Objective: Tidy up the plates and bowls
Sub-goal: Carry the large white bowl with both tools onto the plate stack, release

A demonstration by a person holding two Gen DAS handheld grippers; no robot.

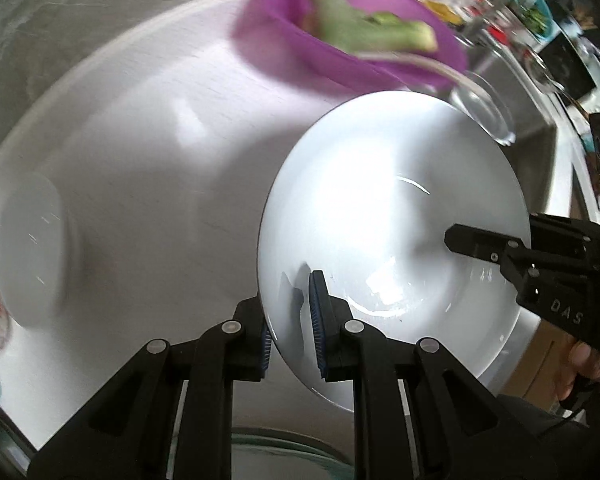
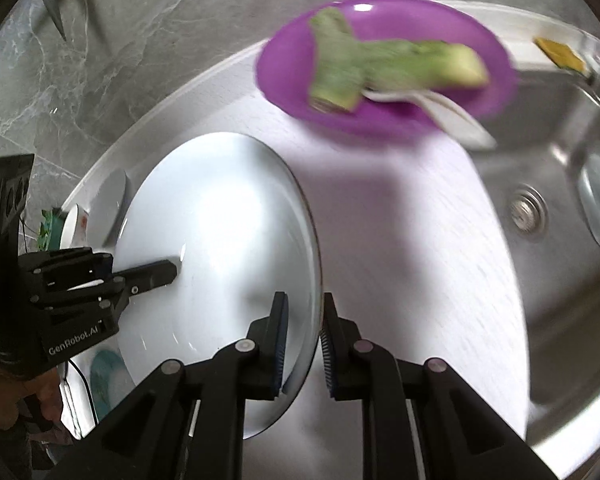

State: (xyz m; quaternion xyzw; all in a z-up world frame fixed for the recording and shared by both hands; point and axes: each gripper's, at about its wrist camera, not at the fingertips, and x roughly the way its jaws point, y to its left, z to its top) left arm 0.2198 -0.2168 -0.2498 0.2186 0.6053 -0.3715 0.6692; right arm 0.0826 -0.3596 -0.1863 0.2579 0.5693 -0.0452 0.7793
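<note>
A large white bowl point(image 1: 396, 216) is held tilted above the white counter point(image 1: 140, 152). My left gripper point(image 1: 290, 320) is shut on its left rim. My right gripper point(image 2: 302, 340) is shut on the opposite rim of the same bowl point(image 2: 220, 240). Each gripper shows in the other's view: the right one point(image 1: 500, 256) and the left one point(image 2: 140, 276). A purple plate point(image 2: 384, 68) with a green vegetable stalk point(image 2: 380, 68) and a white spoon point(image 2: 452, 116) sits farther back; it also shows in the left wrist view point(image 1: 340, 28). A second white bowl point(image 1: 28, 252) lies at the left.
A steel sink point(image 2: 560, 208) with a drain point(image 2: 528, 208) lies right of the counter. A glass bowl point(image 1: 484, 112) sits behind the white bowl. A teal item point(image 2: 104, 376) and a patterned dish point(image 2: 74, 228) are at the left. Grey marble wall point(image 2: 100, 60) runs behind.
</note>
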